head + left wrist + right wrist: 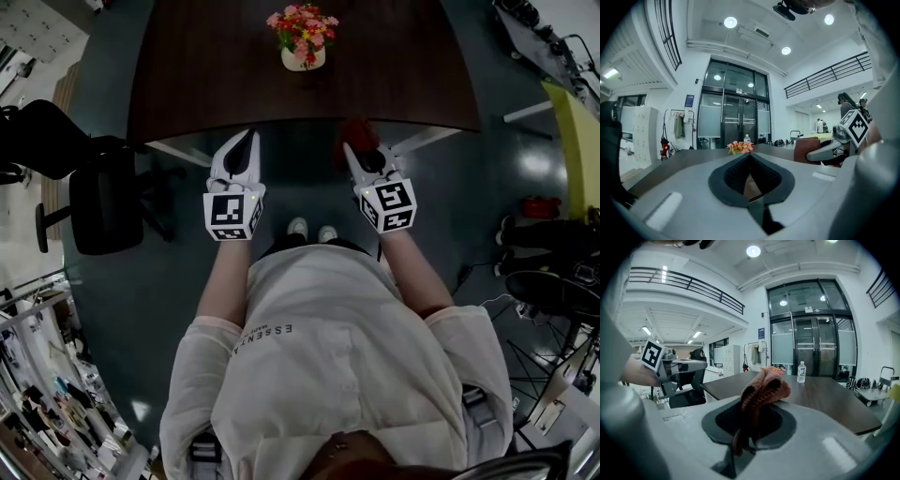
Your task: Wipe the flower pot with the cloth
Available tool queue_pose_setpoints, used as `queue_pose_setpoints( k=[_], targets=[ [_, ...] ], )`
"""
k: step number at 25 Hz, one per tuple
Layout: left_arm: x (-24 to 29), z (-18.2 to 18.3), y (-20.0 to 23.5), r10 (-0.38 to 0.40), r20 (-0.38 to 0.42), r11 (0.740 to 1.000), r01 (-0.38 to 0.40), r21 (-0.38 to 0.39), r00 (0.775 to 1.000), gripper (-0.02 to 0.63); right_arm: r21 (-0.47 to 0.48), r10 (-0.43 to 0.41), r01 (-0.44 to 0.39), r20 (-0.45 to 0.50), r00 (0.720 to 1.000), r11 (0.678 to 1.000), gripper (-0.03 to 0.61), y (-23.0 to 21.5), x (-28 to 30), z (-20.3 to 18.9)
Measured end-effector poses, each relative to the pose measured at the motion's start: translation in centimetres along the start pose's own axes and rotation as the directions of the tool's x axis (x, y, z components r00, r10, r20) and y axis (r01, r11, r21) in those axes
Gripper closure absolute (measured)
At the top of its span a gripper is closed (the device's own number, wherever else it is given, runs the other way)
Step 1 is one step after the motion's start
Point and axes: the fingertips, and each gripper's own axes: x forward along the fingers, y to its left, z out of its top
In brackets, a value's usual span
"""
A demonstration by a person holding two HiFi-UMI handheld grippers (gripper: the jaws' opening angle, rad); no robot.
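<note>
Dark table (187, 84) fills the top of the head view, and the flower pot (303, 60), full of pink and red blooms, stands far across it, well apart from both grippers. At the near edge, the left gripper (249, 142) has its jaws pressed together with nothing between them. Beside it, the right gripper (351, 152) is clamped on the reddish cloth (765, 389), which bunches up above the jaws. A black chair (105, 199) stands left of the person.
</note>
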Motion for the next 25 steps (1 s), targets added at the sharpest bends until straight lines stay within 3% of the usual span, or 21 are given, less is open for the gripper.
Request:
queue_pose_setpoints(
  k=[5, 25],
  targets=[
    [-0.4, 0.5, -2.3, -0.015, 0.014, 1.000, 0.014, 0.027, 1.000, 0.600, 0.058, -0.060, 0.060, -0.006, 0.998, 0.997, 0.529, -1.8, -1.4, 0.1],
    [-0.5, 0.4, -2.4, 0.010, 0.012, 0.999, -0.011, 0.037, 1.000, 0.600, 0.021, -0.034, 0.034, -0.005, 0.999, 0.999, 0.529, -2.7, -1.7, 0.3]
  ],
)
